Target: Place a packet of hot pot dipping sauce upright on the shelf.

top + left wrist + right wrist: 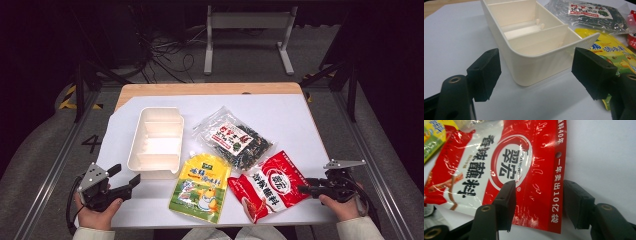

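High view first: your right gripper sits at the right edge of the red sachet, which lies flat on the white table at the front right, overlapping nothing but just beside the yellow pouch. Right gripper view confirms it: the jaws straddle the sachet's red sealed edge, one over the printed face, the other past the border on bare table. They stand apart and are not pinching the film yet, so nothing is held on that side.

Your left gripper waits at the near end of the cream divided box. Left gripper view shows its jaws spread wide, the rounded corner of the box between and beyond them, untouched.

By my reading, you are at the very start. All three compartments of the box are bare, and the sachet, the yellow pouch and the clear seaweed bag all lie on the table outside it. The grasp on the sachet is set up but not closed; lifting and placing remain for every packet.
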Motion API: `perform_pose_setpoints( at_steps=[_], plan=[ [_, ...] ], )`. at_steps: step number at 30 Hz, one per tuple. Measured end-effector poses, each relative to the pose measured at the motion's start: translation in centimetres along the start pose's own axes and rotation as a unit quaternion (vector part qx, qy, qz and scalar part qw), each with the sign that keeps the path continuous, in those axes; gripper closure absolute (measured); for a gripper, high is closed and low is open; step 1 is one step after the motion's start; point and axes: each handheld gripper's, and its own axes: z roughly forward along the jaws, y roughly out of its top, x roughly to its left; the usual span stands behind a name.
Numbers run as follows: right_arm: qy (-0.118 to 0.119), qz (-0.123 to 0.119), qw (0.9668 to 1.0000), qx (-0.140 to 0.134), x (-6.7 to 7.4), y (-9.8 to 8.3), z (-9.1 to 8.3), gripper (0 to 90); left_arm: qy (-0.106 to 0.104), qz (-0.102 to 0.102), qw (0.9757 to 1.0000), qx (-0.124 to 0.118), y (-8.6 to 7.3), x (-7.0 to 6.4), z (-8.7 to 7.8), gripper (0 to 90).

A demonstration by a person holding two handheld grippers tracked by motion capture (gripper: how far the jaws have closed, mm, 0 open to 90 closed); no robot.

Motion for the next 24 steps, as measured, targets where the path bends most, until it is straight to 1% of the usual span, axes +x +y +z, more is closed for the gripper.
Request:
perform_pose_setpoints(
  at_steps=[3, 6, 7, 8, 13, 15, 19, 21, 22, 24],
  plan=[
    [0.006, -0.009, 0.9999, -0.007, 0.3, 0.1, -0.2, 48.5, 0.000, 0.002, 1.0000, 0.000, 0.0, 0.0, 0.0, 23.9],
    [0.016, -0.011, 0.9998, -0.010, 0.5, 0.1, -0.2, 49.5, 0.000, 0.003, 1.0000, 0.000, 0.0, 0.0, 0.0, 23.9],
    [0.027, -0.010, 0.9995, -0.008, 0.6, 0.2, 0.0, 50.0, 0.000, 0.003, 1.0000, 0.001, 0.0, 0.0, 0.0, 23.8],
    [0.027, -0.010, 0.9995, -0.008, 0.6, 0.2, 0.0, 50.0, -0.001, 0.002, 1.0000, 0.001, 0.0, -0.1, 0.1, 23.8],
    [0.061, -0.009, 0.9981, 0.002, 0.8, 0.2, 0.7, 49.8, -0.001, 0.004, 1.0000, 0.001, 0.0, -0.2, 0.1, 23.9],
    [0.071, -0.016, 0.9973, 0.006, 1.1, 0.2, 1.1, 50.5, 0.000, 0.004, 1.0000, 0.000, 0.0, -0.2, 0.1, 23.9],
    [0.072, -0.029, 0.9969, 0.014, 1.7, 0.3, 1.8, 54.6, 0.002, 0.007, 1.0000, -0.001, 0.1, -0.2, 0.1, 23.9],
    [0.070, -0.035, 0.9968, 0.018, 1.9, 0.4, 2.1, 62.3, 0.001, 0.008, 1.0000, -0.003, 0.1, -0.4, 0.0, 23.8],
    [0.064, -0.041, 0.9969, 0.020, 2.0, 0.4, 2.2, 66.3, 0.001, 0.011, 0.9999, -0.002, 0.2, -0.4, 0.0, 23.7],
    [0.049, -0.045, 0.9975, 0.023, 2.1, 0.4, 2.2, 75.1, 0.001, 0.017, 0.9999, -0.003, 0.3, -0.7, 0.1, 23.6]
  ],
)
